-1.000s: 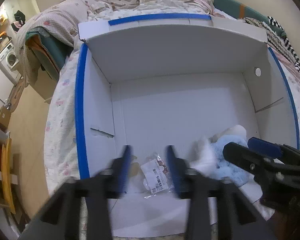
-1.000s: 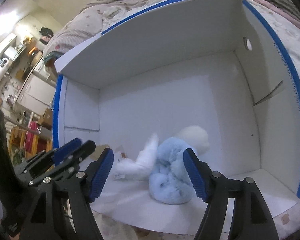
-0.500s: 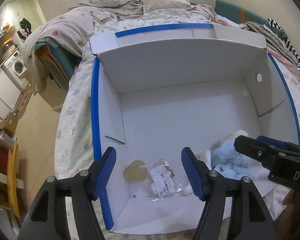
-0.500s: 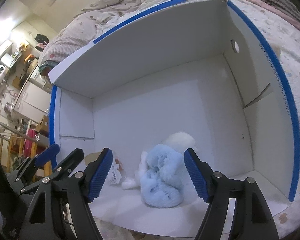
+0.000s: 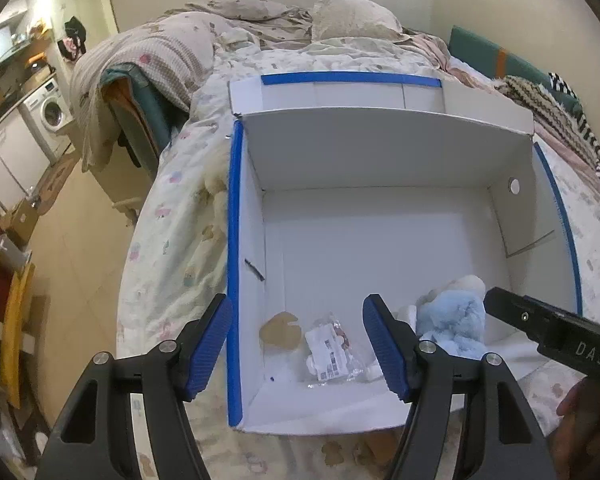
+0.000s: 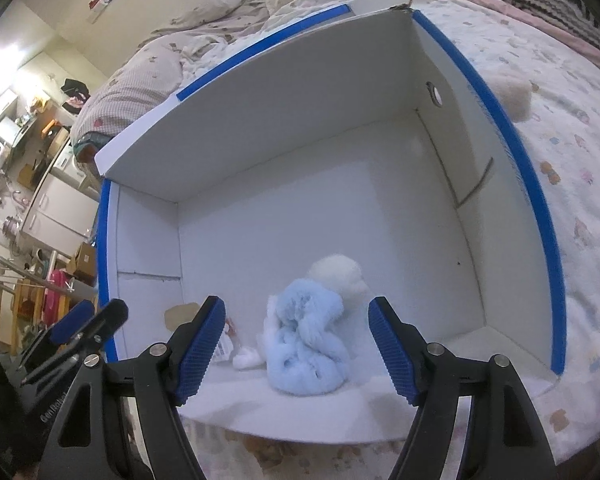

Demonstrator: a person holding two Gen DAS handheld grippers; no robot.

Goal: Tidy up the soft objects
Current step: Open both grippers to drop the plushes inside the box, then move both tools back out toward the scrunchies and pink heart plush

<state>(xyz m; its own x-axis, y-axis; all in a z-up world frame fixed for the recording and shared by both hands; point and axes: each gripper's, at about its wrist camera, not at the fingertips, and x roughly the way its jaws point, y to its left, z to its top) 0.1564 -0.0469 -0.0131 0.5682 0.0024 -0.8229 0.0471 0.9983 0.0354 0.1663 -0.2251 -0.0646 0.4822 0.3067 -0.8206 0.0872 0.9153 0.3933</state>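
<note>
A white cardboard box with blue-taped rims point(image 5: 234, 240) point(image 6: 516, 152) sits open on a bed. Inside, near its front, lie a light blue fluffy soft toy point(image 5: 452, 322) point(image 6: 308, 344) with a white fluffy one point(image 6: 338, 274) behind it, and a small item in clear plastic with a barcode label point(image 5: 330, 350). My left gripper point(image 5: 300, 350) is open and empty above the box's front left corner. My right gripper point(image 6: 296, 350) is open and empty above the front rim, with the blue toy seen between its fingers. A cream soft item point(image 6: 510, 94) lies on the bed right of the box.
The bed has a patterned sheet point(image 5: 172, 248) and rumpled bedding point(image 5: 260, 20) behind the box. The floor point(image 5: 68, 248) drops off to the left, with a washing machine point(image 5: 48, 114) and furniture beyond. A brown patch point(image 5: 280, 330) marks the box floor.
Both grippers have pulled back and up from the box. The left gripper's jaws have opened wide since a second ago. The plastic packet and the toys stay in the box.
</note>
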